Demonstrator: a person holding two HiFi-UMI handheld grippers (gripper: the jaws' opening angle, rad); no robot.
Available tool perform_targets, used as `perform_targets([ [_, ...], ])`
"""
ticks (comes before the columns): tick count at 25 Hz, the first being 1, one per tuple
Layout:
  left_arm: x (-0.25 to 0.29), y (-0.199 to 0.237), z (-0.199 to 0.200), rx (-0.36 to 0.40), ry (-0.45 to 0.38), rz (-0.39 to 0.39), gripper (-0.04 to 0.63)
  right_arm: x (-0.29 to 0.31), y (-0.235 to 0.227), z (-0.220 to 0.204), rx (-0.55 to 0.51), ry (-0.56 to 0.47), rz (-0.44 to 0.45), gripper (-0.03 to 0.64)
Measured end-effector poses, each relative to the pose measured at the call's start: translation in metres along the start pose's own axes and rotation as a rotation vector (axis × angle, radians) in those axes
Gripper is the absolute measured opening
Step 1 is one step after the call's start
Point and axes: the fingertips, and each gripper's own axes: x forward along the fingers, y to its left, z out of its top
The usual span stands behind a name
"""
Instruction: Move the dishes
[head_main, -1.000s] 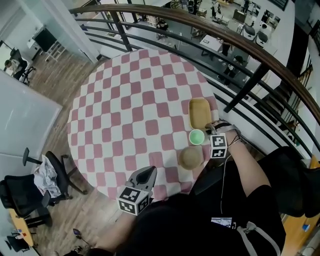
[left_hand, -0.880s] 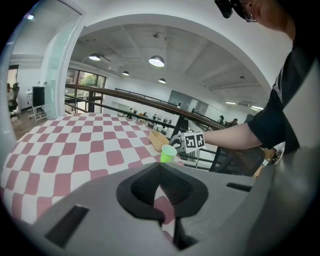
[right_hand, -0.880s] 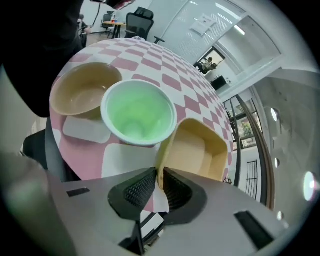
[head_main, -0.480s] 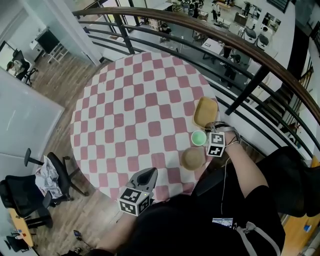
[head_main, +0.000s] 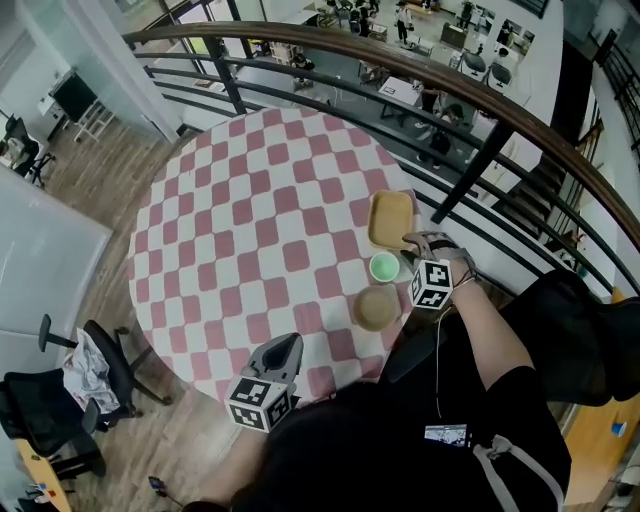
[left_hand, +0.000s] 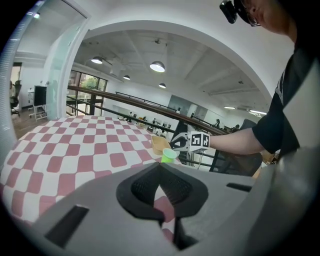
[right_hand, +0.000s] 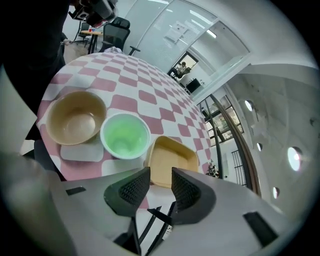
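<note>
The left tool hangs with jaws together, empty, well apart from the dishes on the checked tabletop. To its right, in a row, sit a round matte tan bowl, a smooth green cup and a shallow square tan dish. That dish lies just ahead of the right tool, whose jaws have just been opening with nothing between them, so this placement looks done, though more moves may remain.

The yellow tray — its near rim — sits hidden behind the right claw.
</note>
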Motion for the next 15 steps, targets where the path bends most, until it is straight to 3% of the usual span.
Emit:
perform_targets([
  [4,-0.006,-0.003,0.000,0.015,-0.004,-0.055,0.000,-0.037,-0.011,-0.007,0.092,0.016,-0.098,0.129],
  [9,-0.024,0.000,0.012,0.078,-0.034,-0.113,0.000,-0.102,-0.027,0.008,0.308,-0.025,-0.245,0.127],
  [12,-0.041,0.005,0.020,0.115,-0.065,-0.139,0.000,-0.145,-0.023,0.059,0.490,-0.154,-0.282,0.123],
  [15,-0.064,0.011,0.025,0.130,-0.098,-0.167,0.000,-0.182,-0.001,0.139,0.734,-0.384,-0.228,0.086],
])
